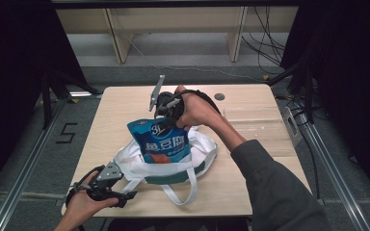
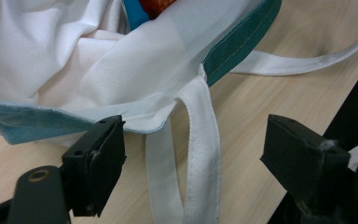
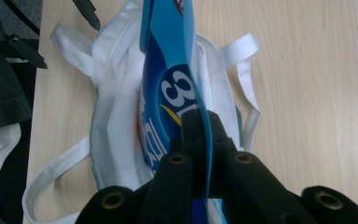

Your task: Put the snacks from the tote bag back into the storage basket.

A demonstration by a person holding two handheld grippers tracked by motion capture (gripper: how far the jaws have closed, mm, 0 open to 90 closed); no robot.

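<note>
A person lowers a glossy blue plastic snack pouch into a white cloth tote bag with green trim.

The right gripper pinches the pouch's top edge, holding it upright, half inside the bag; the left gripper waits with jaws spread beside the bag's rim and white strap, ready to steady the mouth.

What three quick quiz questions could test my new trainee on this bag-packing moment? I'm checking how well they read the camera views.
1. True or false: the right gripper is shut on the blue snack pouch.
2. What lies between the open jaws of the left gripper?
3. Where is the pouch's lower end: A) flat on the wooden table, B) inside the white tote bag, C) on the floor?

Key: 1 true; 2 a white strap of the tote bag, not clamped; 3 B.
</note>
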